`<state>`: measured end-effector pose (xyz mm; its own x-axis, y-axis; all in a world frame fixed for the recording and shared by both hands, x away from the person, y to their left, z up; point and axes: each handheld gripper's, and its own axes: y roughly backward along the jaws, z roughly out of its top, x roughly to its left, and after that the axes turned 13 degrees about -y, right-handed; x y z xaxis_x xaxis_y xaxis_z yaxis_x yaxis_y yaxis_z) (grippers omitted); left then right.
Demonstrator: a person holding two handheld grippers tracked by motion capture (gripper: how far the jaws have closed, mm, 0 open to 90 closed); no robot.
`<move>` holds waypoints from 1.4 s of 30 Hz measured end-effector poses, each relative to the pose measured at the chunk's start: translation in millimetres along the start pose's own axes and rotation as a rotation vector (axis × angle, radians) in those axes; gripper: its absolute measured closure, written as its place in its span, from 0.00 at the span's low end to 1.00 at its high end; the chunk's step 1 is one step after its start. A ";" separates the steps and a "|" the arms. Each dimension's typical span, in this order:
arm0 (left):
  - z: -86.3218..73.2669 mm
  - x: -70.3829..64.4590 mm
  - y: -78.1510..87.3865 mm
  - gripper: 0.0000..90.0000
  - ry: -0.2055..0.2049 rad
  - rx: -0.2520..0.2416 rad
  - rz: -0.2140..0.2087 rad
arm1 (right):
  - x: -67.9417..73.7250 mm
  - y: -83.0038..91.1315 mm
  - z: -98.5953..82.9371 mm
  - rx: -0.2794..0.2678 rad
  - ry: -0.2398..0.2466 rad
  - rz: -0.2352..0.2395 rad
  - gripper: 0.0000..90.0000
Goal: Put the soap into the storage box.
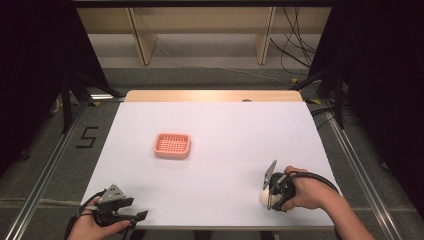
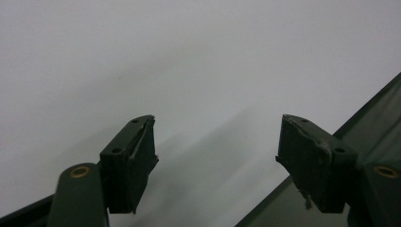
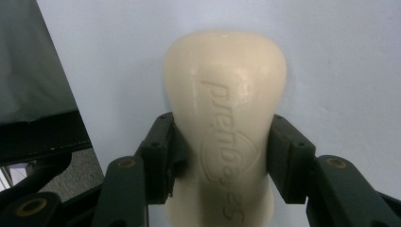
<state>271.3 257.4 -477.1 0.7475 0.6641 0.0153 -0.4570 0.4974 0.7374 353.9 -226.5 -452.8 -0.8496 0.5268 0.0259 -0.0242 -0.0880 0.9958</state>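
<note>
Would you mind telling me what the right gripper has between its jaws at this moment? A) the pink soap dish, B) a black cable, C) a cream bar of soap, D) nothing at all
C: in the right gripper view, the right gripper has its two black jaws pressed against the sides of the cream bar of soap, while the pink soap dish sits apart, farther up the white table.

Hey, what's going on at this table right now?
A person holds a gripper in each hand. The right gripper has its jaws closed on a cream bar of soap at the near right of the white table. The left gripper waits open at the near left corner. A pink soap dish sits empty mid-table.
</note>
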 end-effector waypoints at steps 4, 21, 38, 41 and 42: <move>0.0 0.2 0.0 0.31 0.002 -0.002 -0.001 | -0.3 0.3 -1.6 -0.018 -0.023 0.003 0.56; 0.0 -1.1 -1.6 0.31 0.032 -0.010 0.006 | -1.1 15.0 -3.6 -0.104 -0.107 0.024 0.56; 0.1 -0.3 -0.1 0.31 0.020 -0.007 -0.002 | -4.9 26.6 1.5 -0.153 -0.126 0.005 0.56; 0.2 -0.8 -0.9 0.31 0.029 -0.011 0.009 | -5.0 29.7 2.9 -0.158 -0.137 0.008 0.56; 0.4 1.3 -0.4 0.31 -0.006 -0.012 0.015 | -5.4 31.0 4.7 -0.169 -0.136 0.006 0.56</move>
<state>272.7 257.9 -477.1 0.7435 0.6680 0.0308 -0.4738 0.4939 0.7291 360.2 -228.1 -421.7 -0.7715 0.6339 0.0547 -0.1173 -0.2261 0.9670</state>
